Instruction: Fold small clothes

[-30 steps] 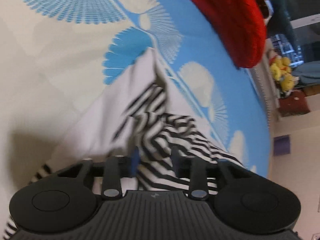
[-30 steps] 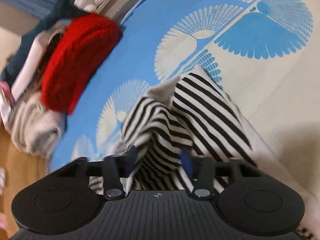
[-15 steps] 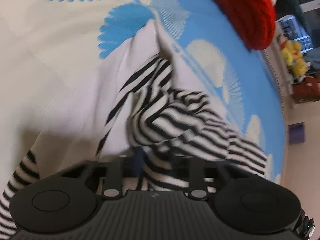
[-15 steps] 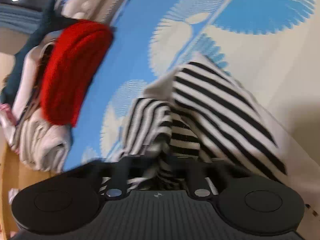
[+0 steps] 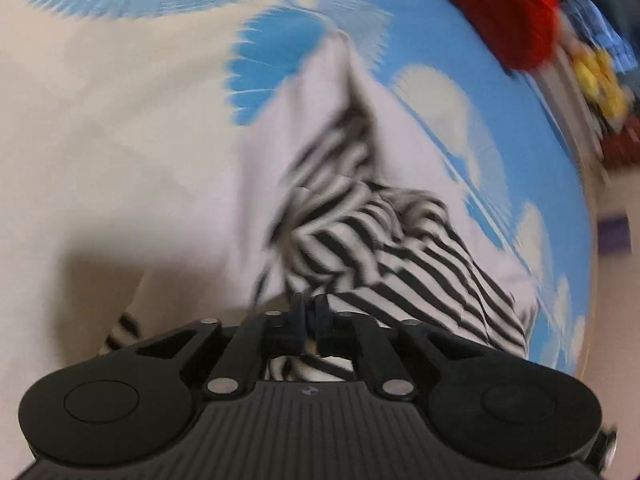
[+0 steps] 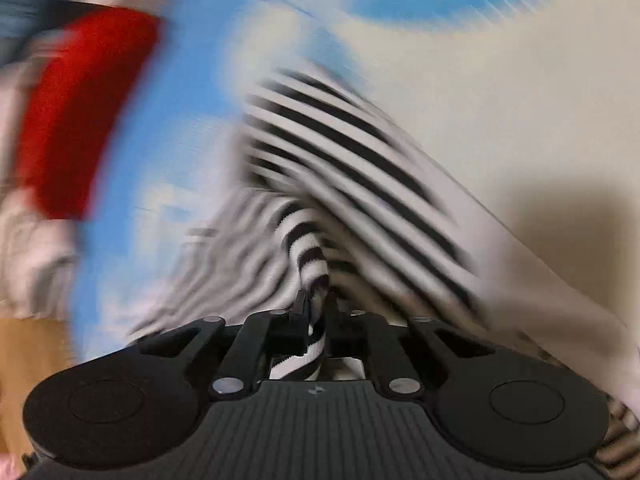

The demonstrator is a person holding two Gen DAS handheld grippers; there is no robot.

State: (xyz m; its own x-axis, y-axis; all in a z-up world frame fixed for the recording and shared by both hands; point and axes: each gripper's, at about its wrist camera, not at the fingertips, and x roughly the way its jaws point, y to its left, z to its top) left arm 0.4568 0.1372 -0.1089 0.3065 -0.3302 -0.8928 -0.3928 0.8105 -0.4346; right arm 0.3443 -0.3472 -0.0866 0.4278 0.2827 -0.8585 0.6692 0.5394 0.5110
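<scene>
A small garment (image 5: 360, 232) with black and white stripes and a plain white side lies bunched on a bedspread. In the left wrist view my left gripper (image 5: 308, 312) pinches a thin fold of it at the near edge. Its jaws are opening slightly, with the cloth still between the pads. The right wrist view is blurred by motion. There the striped garment (image 6: 360, 152) rises in a ridge toward my right gripper (image 6: 317, 308), which clamps a striped band of it. These jaws are also opening a little, with the band between them.
The bedspread (image 5: 120, 120) is cream and blue with fan patterns. A red knitted piece (image 5: 504, 4) lies at the far edge, also the red piece (image 6: 76, 120) beside pale folded clothes (image 6: 32, 248). Yellow soft toys (image 5: 600, 80) sit beyond the bed.
Both grippers went from open around the striped cloth to closed on it. Both views have dropped and tilted toward the bed, and the cloth has bunched up between them.
</scene>
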